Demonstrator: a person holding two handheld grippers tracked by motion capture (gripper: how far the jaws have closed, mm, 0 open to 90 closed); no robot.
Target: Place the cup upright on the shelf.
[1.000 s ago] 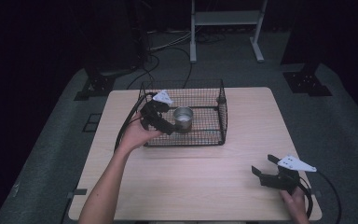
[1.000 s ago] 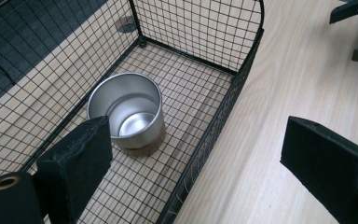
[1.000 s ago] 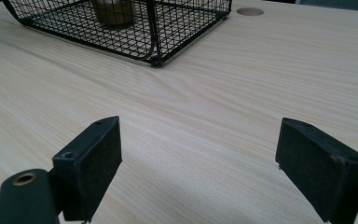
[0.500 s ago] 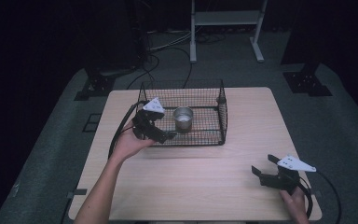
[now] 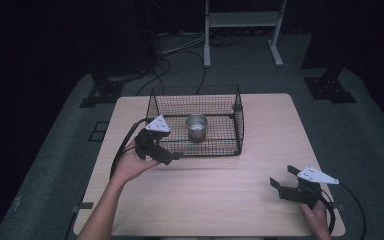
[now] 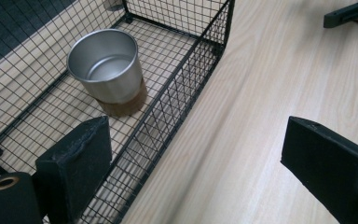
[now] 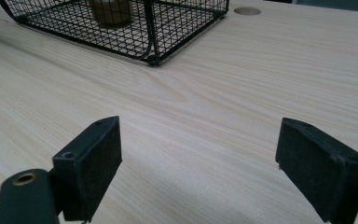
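1. Nearest the person, the right gripper [image 5: 285,181] is sitting low over the near right part of the wooden table [image 5: 220,195], held by the right hand [image 5: 316,215] at the table's front edge. Its jaws are standing wide apart with nothing between them; in the right gripper view, bare wood grain is showing between the two black pads [image 7: 93,163].

2. A little farther in, on the left side, the left hand [image 5: 130,165] is holding the left gripper [image 5: 172,155] just in front of the basket's near left corner. Its jaws are also spread wide and are gripping nothing. In the left gripper view, one pad [image 6: 77,161] is lying over the basket's near wall while the other is hanging over open table outside it.

3. Beyond that, the black wire basket [image 5: 240,125] is resting on the far middle of the table, its open top facing up.

4. Inside the basket, a metal cup [image 5: 196,126] is standing upright near the middle of the mesh floor, apart from the walls. It is sitting on a brown round base [image 6: 123,103], and its inside is looking empty.

5. Farthest off, past the table, dark cables [image 5: 180,50] are trailing across the grey floor beside a white frame's legs [image 5: 207,45].
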